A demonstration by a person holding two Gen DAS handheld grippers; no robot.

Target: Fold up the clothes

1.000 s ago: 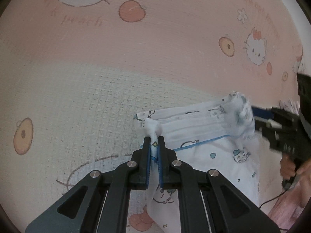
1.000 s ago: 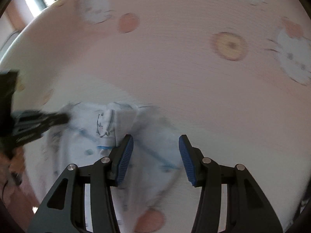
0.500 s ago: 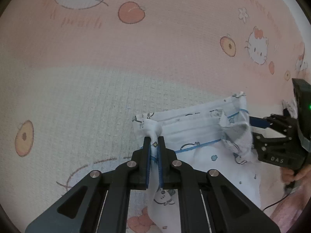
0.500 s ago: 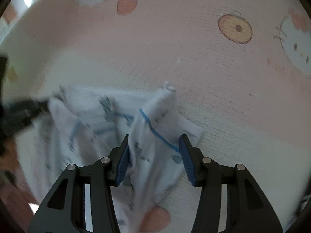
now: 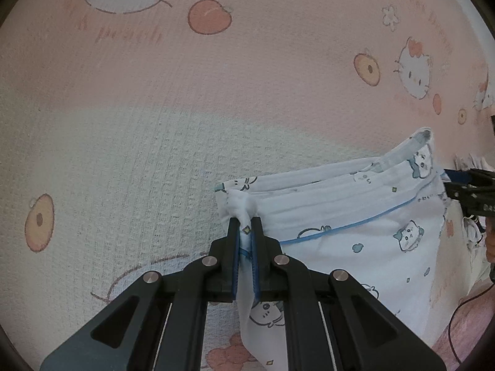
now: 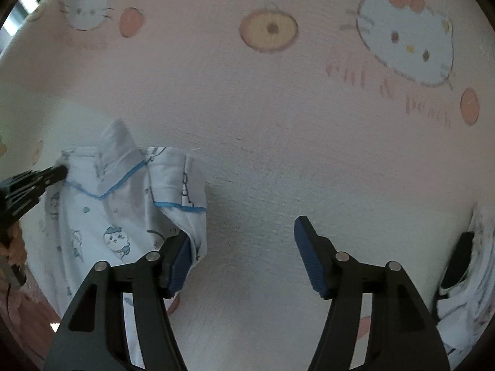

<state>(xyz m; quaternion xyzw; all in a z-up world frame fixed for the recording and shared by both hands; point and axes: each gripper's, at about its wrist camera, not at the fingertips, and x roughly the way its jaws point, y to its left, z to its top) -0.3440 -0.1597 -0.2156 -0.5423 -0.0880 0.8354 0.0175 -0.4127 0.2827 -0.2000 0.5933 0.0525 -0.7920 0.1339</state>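
Note:
A white garment (image 5: 340, 216) with blue piping and small cartoon prints lies on the bed sheet. My left gripper (image 5: 246, 225) is shut on its bunched left corner, pointing steeply down. That left gripper (image 6: 60, 171) shows at the left edge of the right wrist view, still pinching the cloth. My right gripper (image 6: 241, 235) hangs over bare sheet with its jaws opening and nothing between them. The garment's (image 6: 123, 204) folded right edge lies against the outside of its left finger (image 6: 179, 256). From the left wrist view, the right gripper (image 5: 464, 182) sits at the garment's far right edge.
The pink and white sheet (image 5: 154, 108) carries cat and peach prints. A heap of white cloth with a dark patch (image 6: 464, 278) lies at the right edge of the right wrist view. A hand (image 5: 488, 244) and a thin cable (image 5: 464, 303) show at the far right.
My right gripper let go of the garment's right corner, slid right onto bare sheet and spread its jaws wider. The garment's right side now lies spread out. The left gripper kept still.

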